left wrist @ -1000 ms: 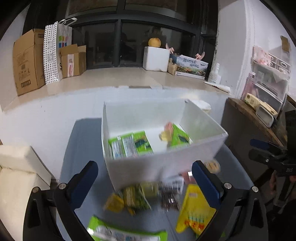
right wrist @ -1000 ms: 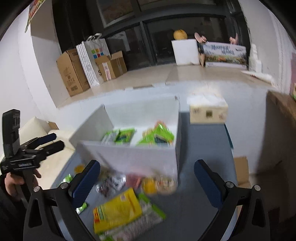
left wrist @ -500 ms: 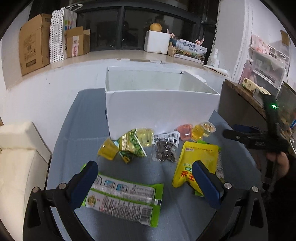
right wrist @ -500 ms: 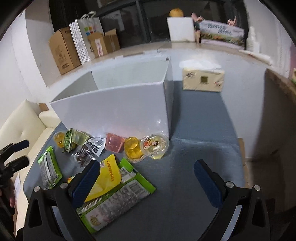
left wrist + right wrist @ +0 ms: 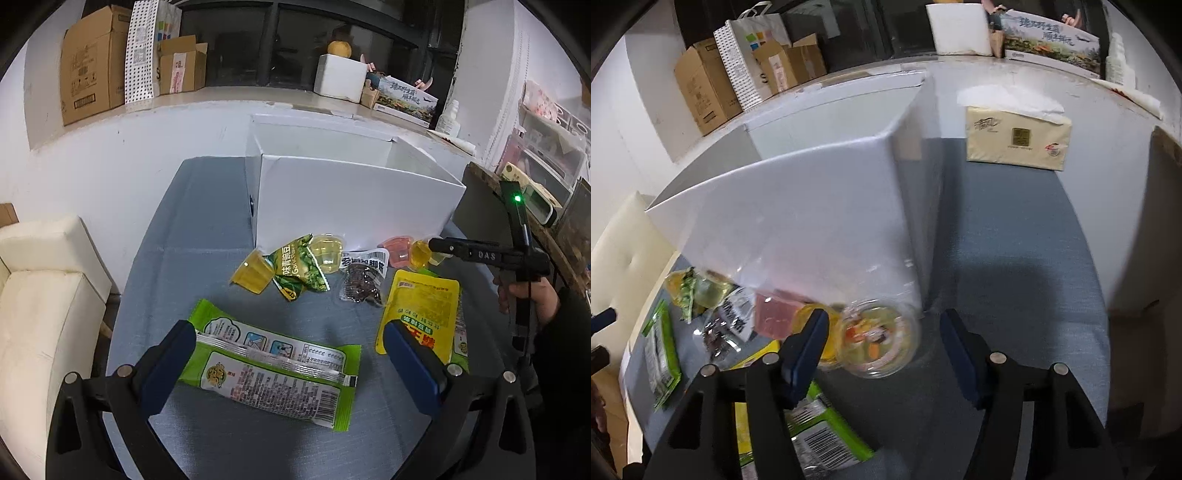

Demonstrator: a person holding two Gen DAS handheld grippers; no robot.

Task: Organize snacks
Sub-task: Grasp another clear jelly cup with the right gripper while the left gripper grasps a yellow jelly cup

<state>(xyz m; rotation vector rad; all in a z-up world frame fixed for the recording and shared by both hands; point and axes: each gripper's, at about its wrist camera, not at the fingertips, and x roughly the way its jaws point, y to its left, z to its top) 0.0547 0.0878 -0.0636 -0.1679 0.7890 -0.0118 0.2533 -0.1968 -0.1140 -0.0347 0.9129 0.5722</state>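
Jaws of the left gripper stood wide apart and gripped nothing, the long green snack packet lying flat on the grey bench between them, its left end just beside the left finger though contact could not be told; beyond it lay a yellow jelly cup, a green pea packet, a clear pouch of dark snacks and a yellow pouch, all short of the white box standing at the back of the bench; jaws of the right gripper had just been closing and stood partly open, holding nothing, with a clear fruit jelly cup between them, near the left finger and apart from the right one; that cup sat on the bench at the foot of the box's near corner, an orange jelly cup and a pink one just to its left; a tissue pack lay well apart at the far right.
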